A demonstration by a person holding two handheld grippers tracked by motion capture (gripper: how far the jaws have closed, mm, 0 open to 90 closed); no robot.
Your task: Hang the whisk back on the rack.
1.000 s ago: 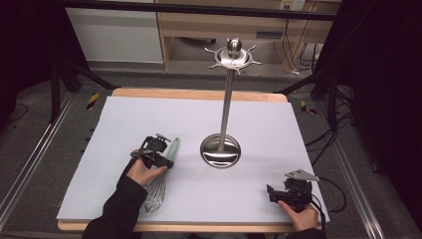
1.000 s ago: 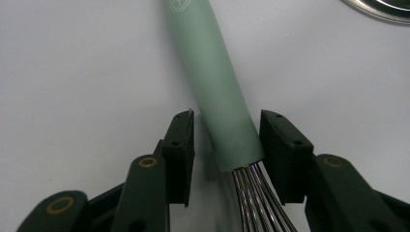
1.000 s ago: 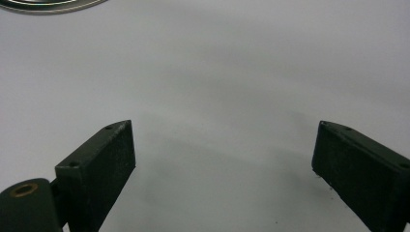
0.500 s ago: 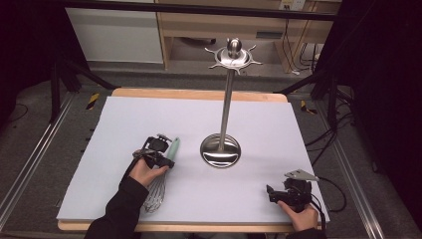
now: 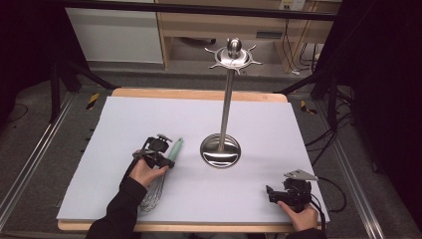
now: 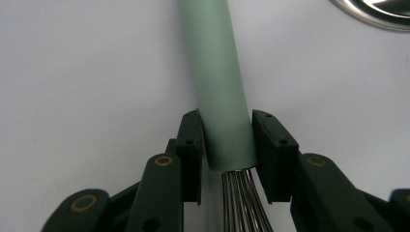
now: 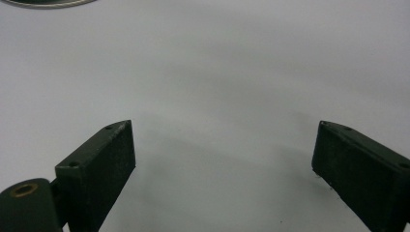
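Observation:
A whisk lies on the white table, its pale green handle (image 5: 175, 148) pointing away from the person and its wire head (image 5: 152, 195) near the front edge. My left gripper (image 5: 168, 158) sits over the handle's lower end. Its jaws have just been closing, and both pads now press the green handle (image 6: 217, 72) from either side, just above the wires (image 6: 238, 200). My left gripper (image 6: 226, 133) rests low on the table. At the front right, my right gripper (image 5: 271, 193) stands open on the table. Nothing lies between its pads (image 7: 104, 159) in the right gripper view.
A tall steel utensil stand rises mid-table from a round base (image 5: 220, 151) to a hooked crown (image 5: 232, 54), just right of the whisk. Its base edge (image 6: 382, 12) lies close beyond the handle. The white board (image 5: 149, 114) ends at a wooden rim.

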